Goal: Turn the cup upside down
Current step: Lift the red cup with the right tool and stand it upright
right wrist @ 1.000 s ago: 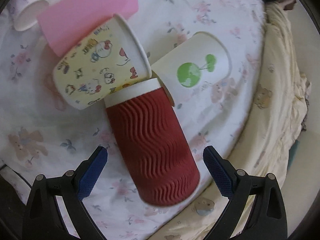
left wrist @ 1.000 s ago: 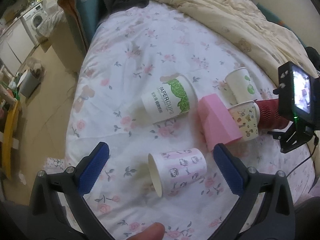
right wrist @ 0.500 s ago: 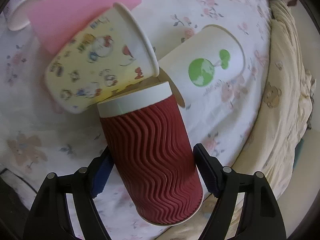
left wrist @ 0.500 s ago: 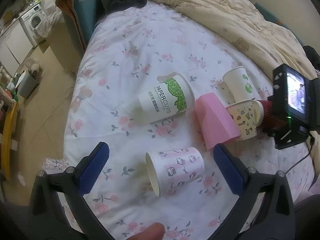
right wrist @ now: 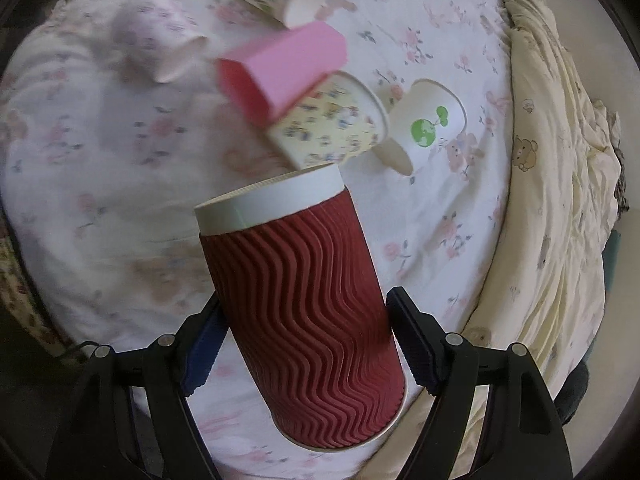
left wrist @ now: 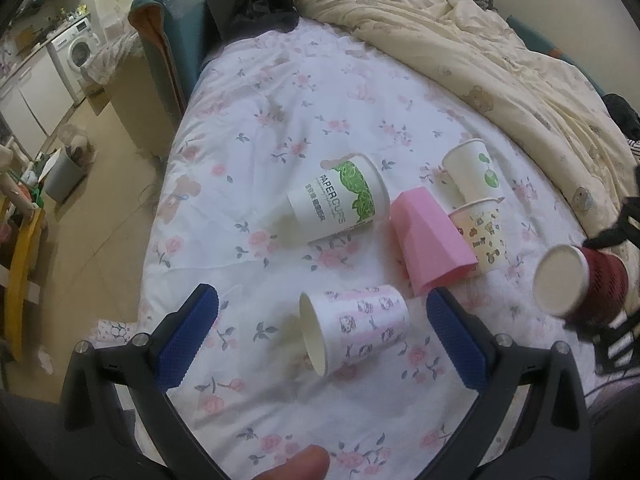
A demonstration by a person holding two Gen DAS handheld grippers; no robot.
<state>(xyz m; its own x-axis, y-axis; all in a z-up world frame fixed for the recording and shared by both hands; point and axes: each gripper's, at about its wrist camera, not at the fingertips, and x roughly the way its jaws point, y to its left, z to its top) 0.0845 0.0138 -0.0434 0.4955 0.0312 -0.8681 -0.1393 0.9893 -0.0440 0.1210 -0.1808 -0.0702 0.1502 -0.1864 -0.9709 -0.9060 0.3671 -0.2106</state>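
My right gripper point(right wrist: 308, 340) is shut on a dark red ribbed cup point(right wrist: 304, 312) with a white band at its far end, held above the bed. It also shows in the left wrist view point(left wrist: 580, 284) at the right, lifted, its white end facing the camera. My left gripper point(left wrist: 320, 336) is open and empty, its blue pads either side of a pink-and-white cartoon cup point(left wrist: 356, 328) lying on its side on the floral sheet point(left wrist: 260, 128).
Other cups lie on the sheet: a green-leaf paper cup point(left wrist: 340, 204), a pink faceted cup point(left wrist: 428, 240), a yellow cartoon cup point(left wrist: 484, 236) and a white cup with a green globe point(left wrist: 476, 172). A cream quilt point(left wrist: 500, 60) is bunched at the right. The bed edge and floor are left.
My right gripper closed on the red cup and lifted it off the sheet, away from the other cups. My left gripper stayed open, drifting slightly.
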